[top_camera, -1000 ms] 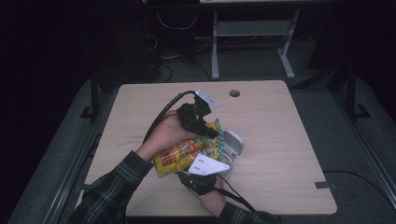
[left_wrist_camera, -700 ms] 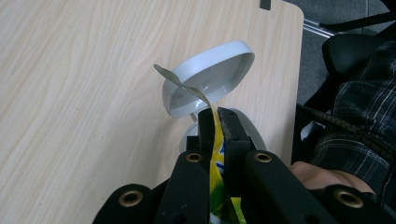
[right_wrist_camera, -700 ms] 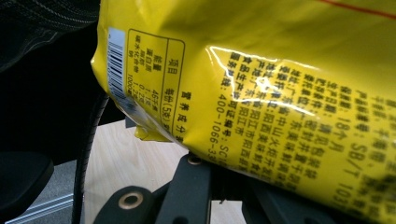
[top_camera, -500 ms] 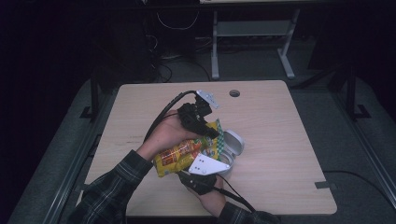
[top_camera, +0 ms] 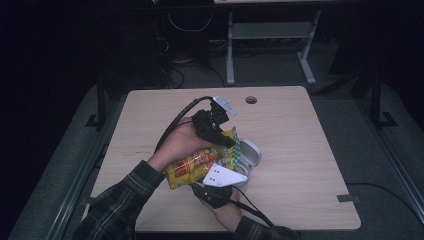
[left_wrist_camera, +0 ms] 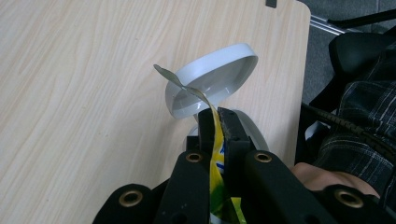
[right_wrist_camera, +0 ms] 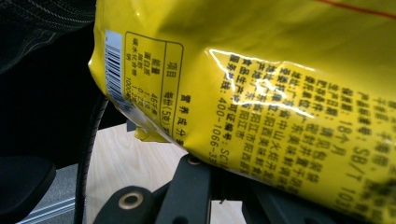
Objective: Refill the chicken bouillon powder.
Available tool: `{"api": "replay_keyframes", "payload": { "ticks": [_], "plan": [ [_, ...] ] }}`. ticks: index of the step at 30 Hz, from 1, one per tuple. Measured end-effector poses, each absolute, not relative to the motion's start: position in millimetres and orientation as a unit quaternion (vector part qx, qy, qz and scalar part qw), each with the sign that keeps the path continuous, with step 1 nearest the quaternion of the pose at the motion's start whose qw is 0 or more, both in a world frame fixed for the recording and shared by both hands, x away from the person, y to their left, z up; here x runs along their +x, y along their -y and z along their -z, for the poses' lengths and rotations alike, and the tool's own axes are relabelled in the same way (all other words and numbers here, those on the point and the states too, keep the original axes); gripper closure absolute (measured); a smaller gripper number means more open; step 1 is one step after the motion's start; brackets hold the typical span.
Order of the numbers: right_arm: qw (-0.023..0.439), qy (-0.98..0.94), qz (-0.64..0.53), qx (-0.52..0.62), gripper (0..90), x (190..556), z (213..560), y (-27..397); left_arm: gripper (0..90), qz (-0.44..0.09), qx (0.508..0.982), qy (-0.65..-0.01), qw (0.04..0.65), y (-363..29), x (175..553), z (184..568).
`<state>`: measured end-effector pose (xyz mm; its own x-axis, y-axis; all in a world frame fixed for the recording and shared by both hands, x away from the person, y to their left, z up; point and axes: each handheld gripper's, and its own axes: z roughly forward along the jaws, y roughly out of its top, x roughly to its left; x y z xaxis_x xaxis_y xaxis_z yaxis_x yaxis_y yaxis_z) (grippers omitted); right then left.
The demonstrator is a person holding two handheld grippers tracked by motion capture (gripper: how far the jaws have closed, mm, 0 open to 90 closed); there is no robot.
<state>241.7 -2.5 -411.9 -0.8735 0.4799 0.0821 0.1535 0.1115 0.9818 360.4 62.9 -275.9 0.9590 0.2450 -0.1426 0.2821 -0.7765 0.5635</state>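
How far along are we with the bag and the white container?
Done: the container lies on the table by the bag's top. In hand: the left gripper is shut on the bag at its top edge, the right gripper holds the bag's body. Left: no contents visible in the container yet.

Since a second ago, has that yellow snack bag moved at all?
No. The yellow snack bag sits in the same spot relative to the table's round hole.

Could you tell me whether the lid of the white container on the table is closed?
No, in the left gripper view the white container's round lid stands tilted open, hollow side facing the camera.
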Motion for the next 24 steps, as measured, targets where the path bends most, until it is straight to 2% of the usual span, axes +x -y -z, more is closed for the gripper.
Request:
{"api": "replay_keyframes", "payload": {
  "ticks": [24],
  "plan": [
    [0.127,-0.736,-0.631,0.21,90.0,244.7,411.5,0.7,89.8,0.024,0.939,-0.145,0.31,-68.8,361.8,274.1]
  ]
}}
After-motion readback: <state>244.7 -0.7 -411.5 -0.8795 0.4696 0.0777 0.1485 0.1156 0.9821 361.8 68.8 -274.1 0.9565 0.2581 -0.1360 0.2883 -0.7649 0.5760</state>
